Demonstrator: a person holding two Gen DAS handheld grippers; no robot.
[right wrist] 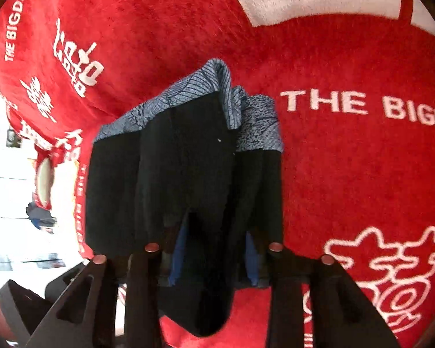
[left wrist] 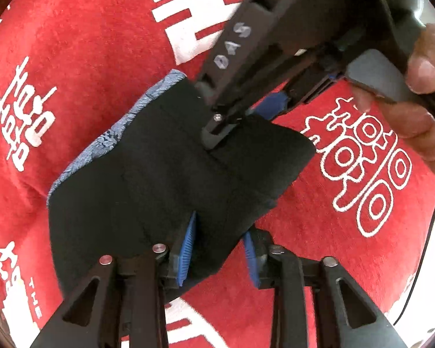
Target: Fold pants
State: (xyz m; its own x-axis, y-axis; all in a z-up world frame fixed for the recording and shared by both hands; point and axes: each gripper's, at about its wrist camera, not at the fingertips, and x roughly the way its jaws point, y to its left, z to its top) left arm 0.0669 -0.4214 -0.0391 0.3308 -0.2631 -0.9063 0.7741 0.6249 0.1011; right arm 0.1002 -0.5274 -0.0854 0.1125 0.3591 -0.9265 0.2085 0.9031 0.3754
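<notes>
Pants (left wrist: 165, 191): black, blue patterned trim, bunched over red blanket (left wrist: 81, 58). Left gripper (left wrist: 217, 255) and right gripper (right wrist: 211, 258) fingers each clamp the cloth.

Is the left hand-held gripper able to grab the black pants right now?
Probably yes. The black pants already sit between the blue pads of the left hand-held gripper, with nothing in between. The right hand-held gripper touches the cloth farther along, out of its way.

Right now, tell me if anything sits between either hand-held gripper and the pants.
Nothing visible does. The left hand-held gripper has the black pants between its blue pads, and the right hand-held gripper does too. Only the red blanket lies beneath.
</notes>
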